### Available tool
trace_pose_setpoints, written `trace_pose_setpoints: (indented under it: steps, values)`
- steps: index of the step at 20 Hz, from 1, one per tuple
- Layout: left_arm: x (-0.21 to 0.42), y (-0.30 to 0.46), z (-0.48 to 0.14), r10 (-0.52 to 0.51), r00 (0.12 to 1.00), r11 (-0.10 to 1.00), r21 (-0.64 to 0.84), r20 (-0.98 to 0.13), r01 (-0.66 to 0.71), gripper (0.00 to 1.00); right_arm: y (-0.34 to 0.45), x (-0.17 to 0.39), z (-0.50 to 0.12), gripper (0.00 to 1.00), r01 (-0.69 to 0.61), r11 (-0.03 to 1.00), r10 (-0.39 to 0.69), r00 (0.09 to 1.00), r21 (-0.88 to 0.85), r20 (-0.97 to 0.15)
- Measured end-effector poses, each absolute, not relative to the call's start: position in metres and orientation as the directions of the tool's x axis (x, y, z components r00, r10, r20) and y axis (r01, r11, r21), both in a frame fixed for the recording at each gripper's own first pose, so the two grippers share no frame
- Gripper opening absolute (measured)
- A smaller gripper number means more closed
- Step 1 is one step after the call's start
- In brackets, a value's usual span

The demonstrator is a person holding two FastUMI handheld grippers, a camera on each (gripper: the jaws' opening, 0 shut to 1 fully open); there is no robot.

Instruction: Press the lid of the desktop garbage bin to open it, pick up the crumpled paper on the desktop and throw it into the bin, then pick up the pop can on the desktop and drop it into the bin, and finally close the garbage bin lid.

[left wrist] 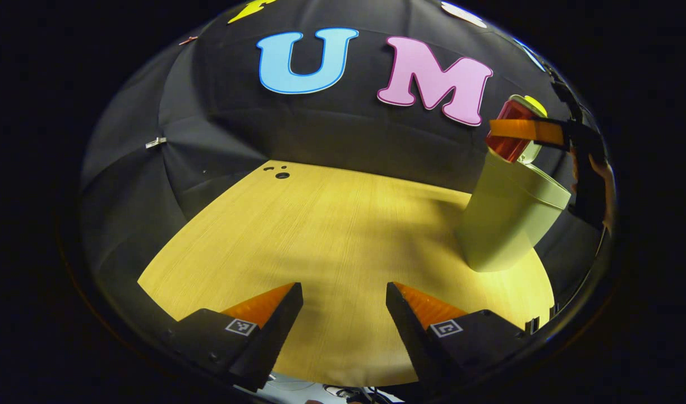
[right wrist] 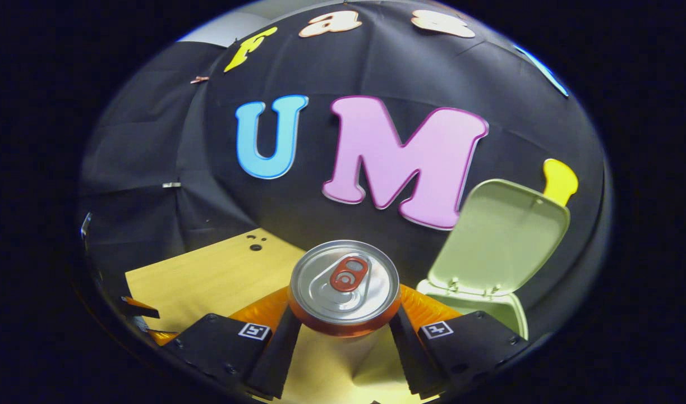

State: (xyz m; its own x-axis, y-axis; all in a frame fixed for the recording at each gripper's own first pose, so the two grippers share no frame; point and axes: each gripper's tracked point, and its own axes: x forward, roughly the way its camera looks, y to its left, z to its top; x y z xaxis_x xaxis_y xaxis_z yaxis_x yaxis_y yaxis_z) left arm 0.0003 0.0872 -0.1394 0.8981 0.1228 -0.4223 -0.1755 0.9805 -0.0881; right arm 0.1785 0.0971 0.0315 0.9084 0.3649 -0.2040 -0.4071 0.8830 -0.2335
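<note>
The pop can [right wrist: 345,287] is clamped between both fingers of the right gripper [right wrist: 345,325], top end facing the camera. The garbage bin [right wrist: 488,306] is seen just right of the can, lid [right wrist: 502,238] raised upright. In the left gripper view, the can [left wrist: 508,132] is held by the right gripper [left wrist: 536,132] directly above the bin's [left wrist: 505,224] mouth. The left gripper [left wrist: 344,314] is held with jaws apart and nothing between them over the wooden desktop [left wrist: 320,235], well left of the bin.
</note>
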Motion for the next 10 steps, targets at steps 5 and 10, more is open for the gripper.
trace_pose_setpoints:
  steps: [5,10]
  values:
    - [0.002,0.084,-0.137,0.114,0.909,0.985,-0.071,-0.400,-0.155,0.96,0.024,0.194,0.050,0.82,-0.263,0.930,0.224,0.960,-0.256,-0.171]
    - [0.005,0.082,-0.138,0.102,0.911,0.983,-0.101,-0.400,-0.154,0.96,-0.036,0.202,0.048,0.82,-0.158,0.955,0.117,0.978,-0.250,-0.174]
